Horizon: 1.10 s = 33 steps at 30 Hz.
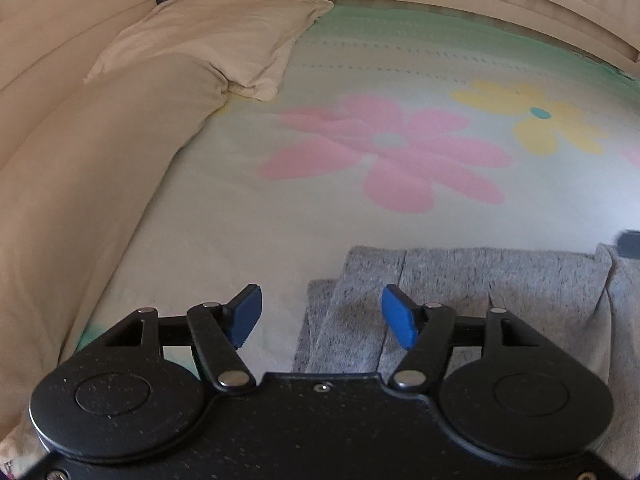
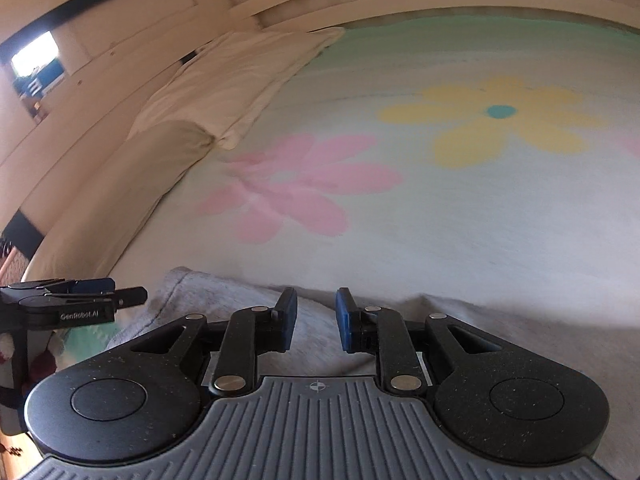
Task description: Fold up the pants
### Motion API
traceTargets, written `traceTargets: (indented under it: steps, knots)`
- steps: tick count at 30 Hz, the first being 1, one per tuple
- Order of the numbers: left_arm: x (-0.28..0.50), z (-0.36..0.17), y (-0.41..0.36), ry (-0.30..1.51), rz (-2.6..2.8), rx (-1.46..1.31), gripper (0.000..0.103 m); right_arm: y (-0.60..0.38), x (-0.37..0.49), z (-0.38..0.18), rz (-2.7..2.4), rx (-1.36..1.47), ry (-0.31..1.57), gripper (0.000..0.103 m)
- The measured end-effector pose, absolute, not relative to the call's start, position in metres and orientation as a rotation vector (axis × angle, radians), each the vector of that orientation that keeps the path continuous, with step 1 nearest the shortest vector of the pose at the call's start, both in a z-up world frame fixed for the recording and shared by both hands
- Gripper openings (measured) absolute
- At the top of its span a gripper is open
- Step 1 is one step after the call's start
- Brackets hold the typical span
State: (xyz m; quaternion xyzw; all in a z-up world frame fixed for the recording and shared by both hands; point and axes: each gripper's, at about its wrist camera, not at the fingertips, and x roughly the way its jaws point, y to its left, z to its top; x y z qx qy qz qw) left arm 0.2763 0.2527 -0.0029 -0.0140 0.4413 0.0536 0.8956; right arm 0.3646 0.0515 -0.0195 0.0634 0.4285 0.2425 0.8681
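Left gripper (image 1: 322, 318) spread wide, blue pads empty, above the left edge of the folded grey knit pants (image 1: 460, 292) on the pale flowered bedsheet (image 1: 400, 208). Right gripper (image 2: 316, 320) parted narrowly, nothing between, over the same pants; cream pillow (image 1: 212, 32) far ahead-left.

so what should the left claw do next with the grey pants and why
Probably ease the left claw down and close it on the near left edge of the grey pants. Its jaws are open and empty, hovering just over that folded edge on the floral bedsheet. The right claw is also open above the fabric, holding nothing.
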Motion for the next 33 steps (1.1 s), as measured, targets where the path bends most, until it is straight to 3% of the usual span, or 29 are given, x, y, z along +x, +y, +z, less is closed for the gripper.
traceTargets:
  steps: [2, 12, 13, 15, 16, 24, 25, 28, 33]
  knots:
    - [0.275, -0.007, 0.255, 0.940, 0.050, -0.044, 0.073, 0.067, 0.369, -0.023, 0.538, 0.099, 0.896, 0.031]
    - [0.270, -0.014, 0.237, 0.947, -0.048, 0.047, 0.075, 0.109, 0.372, -0.047, 0.630, -0.078, 0.928, 0.032]
    - [0.270, -0.011, 0.237, 0.934, -0.044, 0.035, 0.075, 0.110, 0.370, -0.048, 0.659, -0.092, 0.932, 0.031]
    - [0.269, -0.007, 0.240, 0.912, -0.037, 0.022, 0.075, 0.109, 0.358, -0.046, 0.732, -0.134, 0.908, 0.006]
    - [0.269, -0.006, 0.244, 0.902, -0.030, 0.015, 0.075, 0.111, 0.350, -0.044, 0.750, -0.184, 0.885, 0.000]
    - [0.278, -0.004, 0.254, 0.863, 0.022, -0.067, 0.075, 0.110, 0.300, -0.029, 0.784, -0.364, 0.732, 0.002]
    - [0.278, -0.003, 0.254, 0.865, 0.019, -0.074, 0.075, 0.109, 0.301, -0.026, 0.757, -0.368, 0.694, 0.009]
    - [0.281, -0.002, 0.253, 0.861, 0.020, -0.081, 0.075, 0.112, 0.317, -0.024, 0.735, -0.348, 0.680, 0.050]
    - [0.282, -0.003, 0.254, 0.863, 0.006, -0.075, 0.075, 0.125, 0.341, -0.037, 0.778, -0.343, 0.767, 0.052]
